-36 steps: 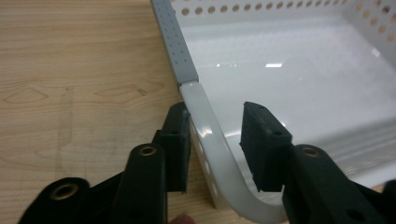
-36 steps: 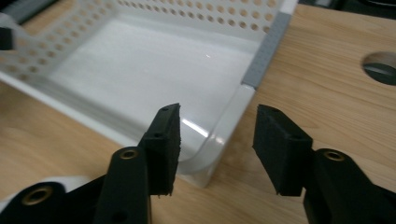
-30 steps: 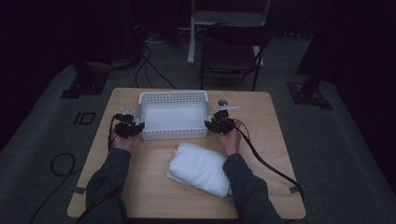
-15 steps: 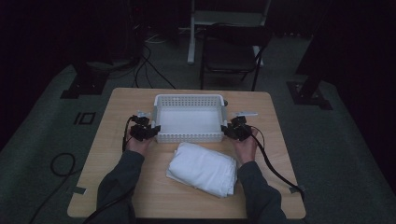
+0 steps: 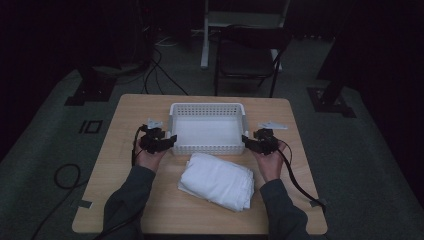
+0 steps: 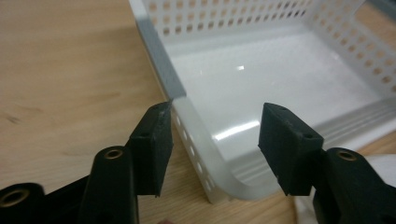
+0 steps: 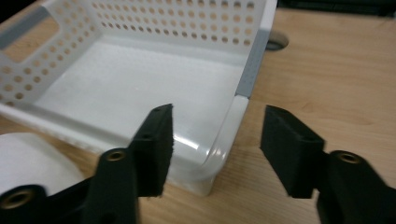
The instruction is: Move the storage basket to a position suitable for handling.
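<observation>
A white perforated basket point(image 5: 207, 106) stands empty at the back middle of the wooden table point(image 5: 125, 120). My left gripper point(image 5: 171, 140) is at its near left corner, and its jaws have just been opening. In the left gripper view the left gripper point(image 6: 215, 109) is open astride the basket's corner wall point(image 6: 161, 60), with neither pad pressing on it. My right gripper point(image 5: 246, 141) is at the near right corner, and its jaws have also just been opening. In the right gripper view the right gripper point(image 7: 215, 109) is open across that corner of the basket point(image 7: 252, 60). A folded white towel point(image 5: 217, 181) lies in front of the basket.
Bare wood lies to the left and right of the basket and near the front edge. A dark chair point(image 5: 247, 55) stands beyond the table's far edge. Cables point(image 5: 300, 185) trail from the grippers across the table and floor.
The basket and both grippers have shifted to the right across the table. Both pairs of jaws, earlier shut on the basket's near corners, now stand apart.
</observation>
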The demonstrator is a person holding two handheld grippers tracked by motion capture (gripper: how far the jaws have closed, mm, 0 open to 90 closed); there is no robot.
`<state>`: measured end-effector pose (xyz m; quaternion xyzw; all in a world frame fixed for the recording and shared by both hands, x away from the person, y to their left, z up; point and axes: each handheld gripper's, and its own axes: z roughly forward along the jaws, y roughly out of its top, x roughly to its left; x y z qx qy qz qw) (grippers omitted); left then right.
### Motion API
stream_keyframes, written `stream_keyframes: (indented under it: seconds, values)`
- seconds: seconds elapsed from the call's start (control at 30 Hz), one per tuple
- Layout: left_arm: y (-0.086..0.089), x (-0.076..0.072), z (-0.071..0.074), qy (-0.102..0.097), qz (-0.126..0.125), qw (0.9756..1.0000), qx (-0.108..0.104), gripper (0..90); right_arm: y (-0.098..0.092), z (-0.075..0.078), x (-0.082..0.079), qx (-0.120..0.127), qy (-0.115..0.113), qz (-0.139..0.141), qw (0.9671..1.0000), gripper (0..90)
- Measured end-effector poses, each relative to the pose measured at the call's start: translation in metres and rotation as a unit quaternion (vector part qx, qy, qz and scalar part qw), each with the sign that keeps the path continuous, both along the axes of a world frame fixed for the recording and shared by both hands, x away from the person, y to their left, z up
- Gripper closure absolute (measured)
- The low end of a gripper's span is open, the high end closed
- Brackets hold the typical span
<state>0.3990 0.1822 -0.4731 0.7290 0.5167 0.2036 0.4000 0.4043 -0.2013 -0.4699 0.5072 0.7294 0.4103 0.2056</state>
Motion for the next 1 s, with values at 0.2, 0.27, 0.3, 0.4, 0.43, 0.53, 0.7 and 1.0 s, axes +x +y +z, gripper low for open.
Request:
stream_keyframes:
  seconds: [0.2, 0.27, 0.3, 0.4, 0.43, 0.53, 0.7, 1.0]
  values:
    - [-0.016, -0.027, 0.01, -0.026, -0.04, 0.9988, 0.009, 42.3, -0.001, 0.003, -0.039, -0.014, -0.013, 0.021, 0.9996, 39.1]
    - [-0.024, -0.035, 0.007, -0.026, -0.056, 0.998, 0.014, 42.1, -0.001, -0.001, -0.052, -0.02, -0.012, 0.027, 0.9994, 38.3]
    - [-0.029, -0.038, 0.004, -0.027, -0.061, 0.9976, 0.016, 41.9, 0.0, -0.003, -0.056, -0.02, -0.01, 0.029, 0.9993, 37.9]
    - [-0.041, -0.046, -0.006, -0.018, -0.079, 0.9965, 0.017, 41.1, 0.0, -0.01, -0.071, -0.029, -0.006, 0.036, 0.9989, 35.8]
    - [-0.044, -0.048, -0.01, -0.014, -0.085, 0.9961, 0.015, 40.9, 0.0, -0.012, -0.076, -0.029, -0.003, 0.038, 0.9989, 34.6]
    - [-0.055, -0.054, -0.021, 0.0, -0.103, 0.9946, 0.012, 40.8, -0.001, -0.017, -0.091, -0.027, 0.0, 0.041, 0.9988, 32.0]
    - [-0.064, -0.061, -0.034, 0.009, -0.114, 0.9933, 0.017, 40.8, -0.002, -0.028, -0.113, -0.034, 0.015, 0.046, 0.9983, 27.2]
    - [-0.063, -0.067, -0.043, 0.022, -0.115, 0.993, 0.014, 41.2, -0.003, -0.052, -0.128, -0.016, 0.067, 0.08, 0.9944, 42.0]
